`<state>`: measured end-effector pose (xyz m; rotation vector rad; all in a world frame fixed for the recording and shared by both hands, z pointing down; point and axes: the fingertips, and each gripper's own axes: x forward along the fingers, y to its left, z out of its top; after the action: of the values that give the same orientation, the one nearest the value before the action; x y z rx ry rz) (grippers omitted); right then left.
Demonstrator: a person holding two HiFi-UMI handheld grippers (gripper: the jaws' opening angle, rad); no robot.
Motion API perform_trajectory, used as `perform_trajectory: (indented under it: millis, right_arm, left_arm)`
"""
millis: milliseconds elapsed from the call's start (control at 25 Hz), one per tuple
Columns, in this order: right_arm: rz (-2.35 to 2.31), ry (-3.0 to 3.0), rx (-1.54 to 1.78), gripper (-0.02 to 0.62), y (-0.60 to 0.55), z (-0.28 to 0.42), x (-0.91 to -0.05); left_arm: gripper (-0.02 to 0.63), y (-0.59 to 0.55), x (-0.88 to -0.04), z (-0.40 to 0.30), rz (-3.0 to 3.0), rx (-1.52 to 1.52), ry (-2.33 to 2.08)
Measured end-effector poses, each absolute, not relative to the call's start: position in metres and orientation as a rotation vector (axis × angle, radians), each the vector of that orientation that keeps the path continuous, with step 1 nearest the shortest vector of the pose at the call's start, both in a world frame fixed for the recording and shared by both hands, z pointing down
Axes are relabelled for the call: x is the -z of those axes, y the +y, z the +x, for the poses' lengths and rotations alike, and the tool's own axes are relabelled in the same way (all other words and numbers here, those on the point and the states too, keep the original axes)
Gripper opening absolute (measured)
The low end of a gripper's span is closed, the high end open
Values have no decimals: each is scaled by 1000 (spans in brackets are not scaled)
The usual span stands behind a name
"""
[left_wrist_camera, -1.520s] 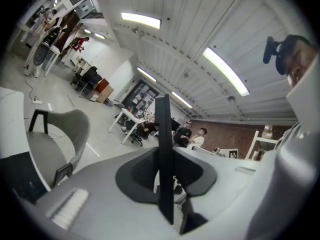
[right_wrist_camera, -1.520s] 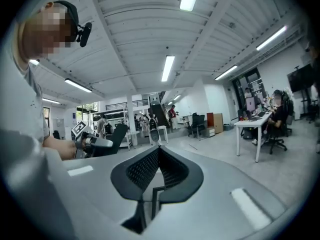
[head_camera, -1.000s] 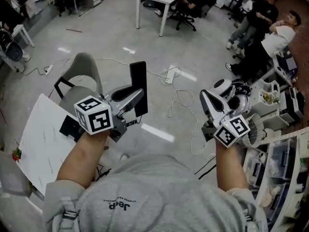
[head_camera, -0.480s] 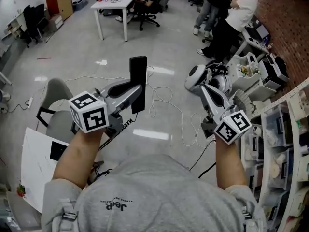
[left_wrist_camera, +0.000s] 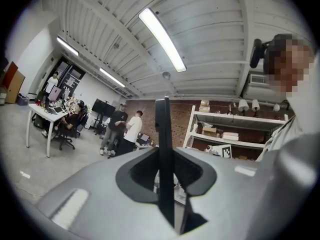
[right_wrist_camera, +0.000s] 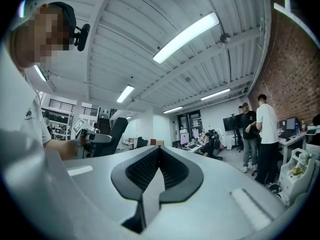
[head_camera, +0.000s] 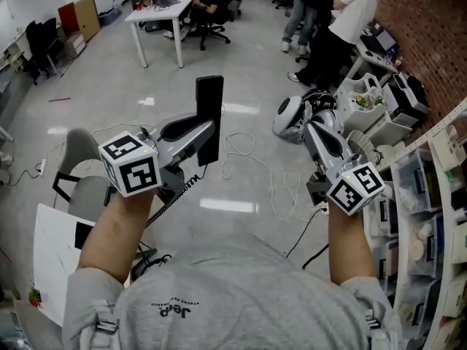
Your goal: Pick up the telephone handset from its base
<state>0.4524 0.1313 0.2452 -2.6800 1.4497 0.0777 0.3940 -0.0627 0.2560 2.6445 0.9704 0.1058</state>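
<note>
Black telephone handset [head_camera: 209, 100] stands upright, pinched in the left gripper [head_camera: 207, 141].

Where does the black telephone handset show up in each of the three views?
Head view: handset upper centre, upright, clamped in the left gripper.
Left gripper view: edge-on, a thin dark bar between the jaws, centre.
Right gripper view: left of centre, a dark slab rising from the left gripper.
Shared landmark: the standing person in the white shirt.

Head cam steeply down; others level.
</note>
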Motion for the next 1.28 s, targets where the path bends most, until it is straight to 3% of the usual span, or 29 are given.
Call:
perform_trajectory:
  millis: [1280]
  right_arm:
    - [-2647,1514,-73,5,123,451,-239]
  left_arm:
    - [138,-67,-244,386,2635,-73,929]
